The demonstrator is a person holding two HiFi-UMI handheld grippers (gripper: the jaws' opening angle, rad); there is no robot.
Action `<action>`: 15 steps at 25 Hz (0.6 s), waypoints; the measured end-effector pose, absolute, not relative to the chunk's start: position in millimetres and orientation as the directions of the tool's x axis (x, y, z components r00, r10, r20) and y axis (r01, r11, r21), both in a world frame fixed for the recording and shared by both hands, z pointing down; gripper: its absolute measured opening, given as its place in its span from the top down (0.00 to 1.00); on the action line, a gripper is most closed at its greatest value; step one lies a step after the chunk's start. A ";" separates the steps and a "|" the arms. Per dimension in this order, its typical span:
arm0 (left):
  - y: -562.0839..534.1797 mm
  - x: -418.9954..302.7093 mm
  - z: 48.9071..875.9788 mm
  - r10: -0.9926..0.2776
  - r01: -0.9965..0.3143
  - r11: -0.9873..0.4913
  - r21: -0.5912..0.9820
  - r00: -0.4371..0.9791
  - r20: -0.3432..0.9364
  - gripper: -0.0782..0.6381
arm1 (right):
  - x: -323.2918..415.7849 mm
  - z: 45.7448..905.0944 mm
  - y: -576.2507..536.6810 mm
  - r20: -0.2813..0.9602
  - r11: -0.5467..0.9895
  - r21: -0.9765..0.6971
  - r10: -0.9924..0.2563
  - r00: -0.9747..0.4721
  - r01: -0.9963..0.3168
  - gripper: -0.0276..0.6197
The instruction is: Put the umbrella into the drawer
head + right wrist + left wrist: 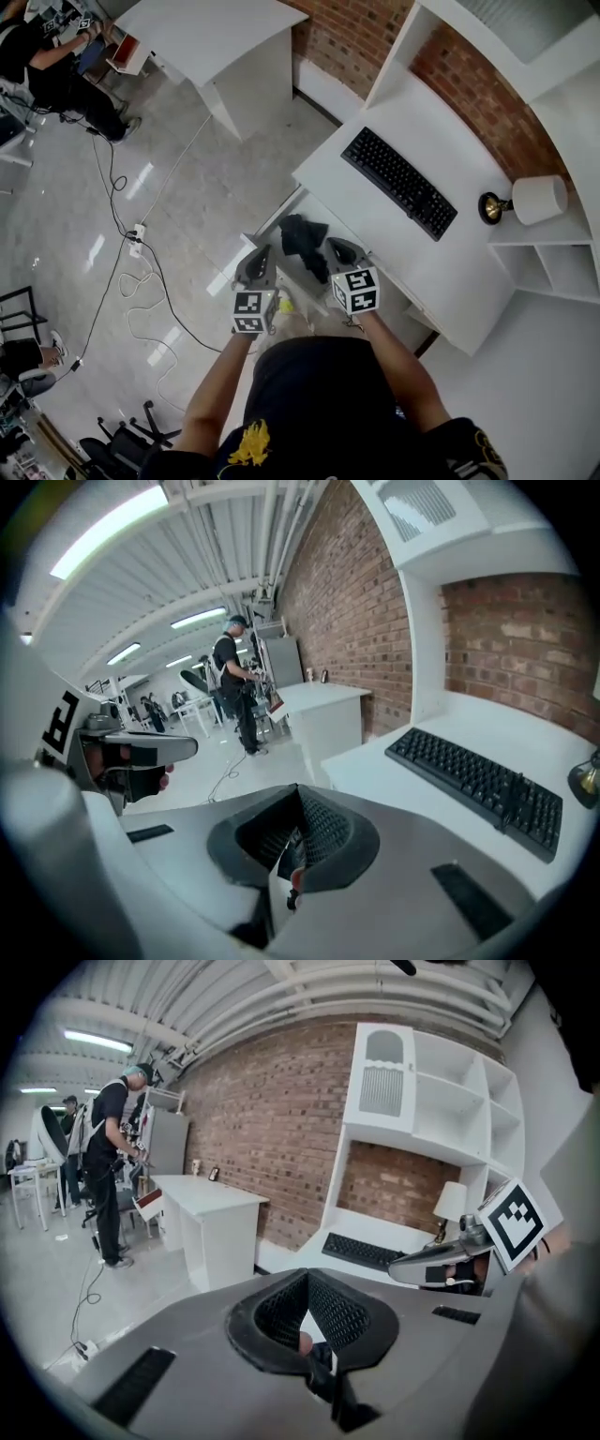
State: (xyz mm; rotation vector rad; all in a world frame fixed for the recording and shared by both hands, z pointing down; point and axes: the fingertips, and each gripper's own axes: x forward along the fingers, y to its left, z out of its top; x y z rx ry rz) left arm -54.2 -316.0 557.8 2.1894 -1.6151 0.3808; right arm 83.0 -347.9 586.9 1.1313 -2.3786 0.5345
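2 closed, empty tools, your left gripper [255, 266] and right gripper [339, 253], hang apart above the open drawer [281, 217] since the black umbrella [305, 246] already lies inside, toward its back edge, probably leaving you only to push it shut.

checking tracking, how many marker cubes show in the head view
2: one cube on the left tongs, the other on the right tongs, side by side at lower centre. None looks hidden.
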 end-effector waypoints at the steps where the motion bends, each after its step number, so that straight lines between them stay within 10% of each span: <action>1: -319.7 -54.6 547.8 -0.854 -0.953 -0.263 0.153 0.304 0.422 0.87 | 84.1 572.6 -351.1 0.519 0.590 -0.139 -0.641 -0.566 -0.796 0.95; 15: -369.4 -33.9 376.7 -0.916 -0.923 -0.385 -0.004 0.381 0.122 0.87 | 117.4 347.8 -374.5 0.052 0.538 0.069 -0.843 -0.535 -0.840 0.95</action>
